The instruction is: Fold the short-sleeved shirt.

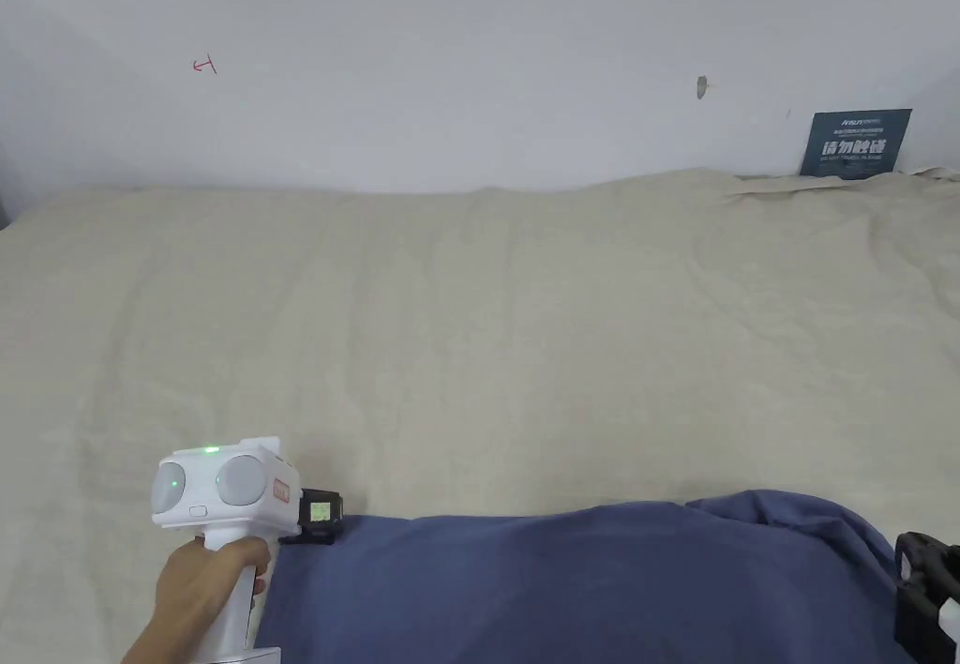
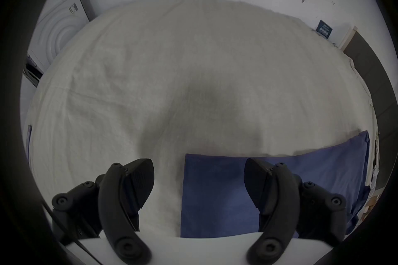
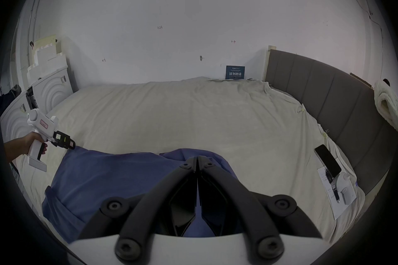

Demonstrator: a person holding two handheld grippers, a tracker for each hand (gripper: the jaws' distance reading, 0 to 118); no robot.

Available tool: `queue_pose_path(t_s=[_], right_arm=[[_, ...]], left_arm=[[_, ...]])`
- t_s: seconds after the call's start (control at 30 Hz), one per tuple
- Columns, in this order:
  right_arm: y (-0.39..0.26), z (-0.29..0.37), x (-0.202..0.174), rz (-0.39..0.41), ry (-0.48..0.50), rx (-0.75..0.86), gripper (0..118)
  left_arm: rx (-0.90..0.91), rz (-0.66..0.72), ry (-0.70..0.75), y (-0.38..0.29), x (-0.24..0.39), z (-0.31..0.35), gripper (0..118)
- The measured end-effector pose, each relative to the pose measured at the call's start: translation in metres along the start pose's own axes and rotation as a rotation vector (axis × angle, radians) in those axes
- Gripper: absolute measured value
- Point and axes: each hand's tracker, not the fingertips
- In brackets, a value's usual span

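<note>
Shirt [image 1: 581, 581] flat along lower frame, on bed [image 1: 487, 319]. Left gripper [image 2: 199, 175] spread over corner; right gripper [image 3: 197, 159] pressed together, whether pinching cloth unclear. Pinch both corners firmly, lift evenly.

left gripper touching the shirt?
Cannot tell. In the left gripper view the left gripper is open, jaws straddling the corner of the shirt, nothing pinched. No view shows contact or a gap plainly.

Beige-sheeted bed [image 1: 487, 319], blue shirt [image 1: 581, 581], phone [image 3: 327, 160], paper [image 3: 336, 198]
</note>
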Motion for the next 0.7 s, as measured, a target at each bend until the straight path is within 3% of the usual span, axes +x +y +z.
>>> queue_pose_path(t_s=[0.17,0.27,0.3,0.47,0.53,0.57,0.6,0.7], right_arm=[[-0.004,-0.007,0.005,-0.023,-0.004,-0.036,1],[-0.004,-0.015,0.013,-0.053,-0.001,-0.069,1],[-0.003,-0.02,0.016,-0.055,-0.003,-0.08,1],[0.0,-0.065,0.038,-0.05,-0.005,-0.162,4],[0.0,-0.092,0.049,-0.053,0.002,-0.245,32],[0.0,-0.104,0.054,-0.051,0.012,-0.276,53],[-0.001,-0.115,0.057,-0.071,0.01,-0.287,82],[0.0,-0.151,0.065,-0.048,0.025,-0.355,96]], left_arm=[[-0.001,-0.007,0.003,-0.01,0.018,0.017,73],[0.026,-0.072,-0.04,-0.005,0.016,0.017,15],[0.019,-0.087,-0.057,-0.005,0.02,0.017,5],[0.078,-0.106,-0.072,-0.009,0.023,0.038,0],[0.121,-0.095,-0.127,-0.017,0.024,0.06,0],[0.129,-0.096,-0.13,-0.02,0.023,0.067,0],[0.13,-0.103,-0.137,-0.022,0.022,0.072,0],[0.155,-0.114,-0.144,-0.027,0.019,0.086,0]])
